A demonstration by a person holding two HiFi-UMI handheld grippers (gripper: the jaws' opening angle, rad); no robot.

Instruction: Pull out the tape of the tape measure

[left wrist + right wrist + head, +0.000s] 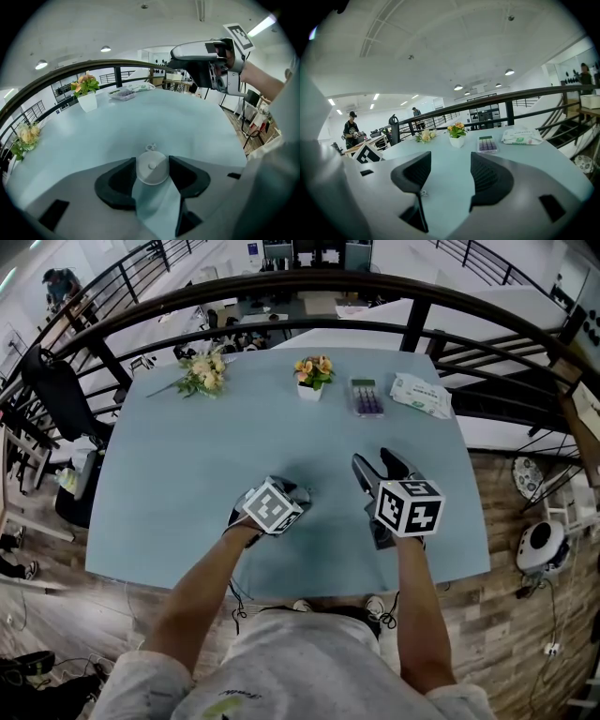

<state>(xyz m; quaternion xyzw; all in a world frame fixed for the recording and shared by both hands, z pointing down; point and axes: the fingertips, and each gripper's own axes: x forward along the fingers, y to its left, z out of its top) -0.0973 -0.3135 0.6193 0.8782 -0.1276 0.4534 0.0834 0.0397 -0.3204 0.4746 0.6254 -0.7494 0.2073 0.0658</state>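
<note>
A small round white tape measure point(152, 167) lies on the pale blue table point(187, 474), its metal ring tab point(151, 147) pointing away from me. My left gripper point(153, 174) has a dark jaw against each side of the disc and is shut on it. In the head view the left gripper point(295, 493) hides the tape measure. My right gripper point(380, 468) hovers just to the right, open, with nothing between its fingers. In the right gripper view the ring tab point(423, 192) shows just below the left fingertip of the right gripper point(451, 176).
At the table's far side stand a small flower pot point(313, 376), a loose flower bunch point(204, 371), a purple-topped box point(366, 396) and a pack of wipes point(421, 395). A dark railing point(412, 315) runs behind the table. A black chair point(56, 390) is at the left.
</note>
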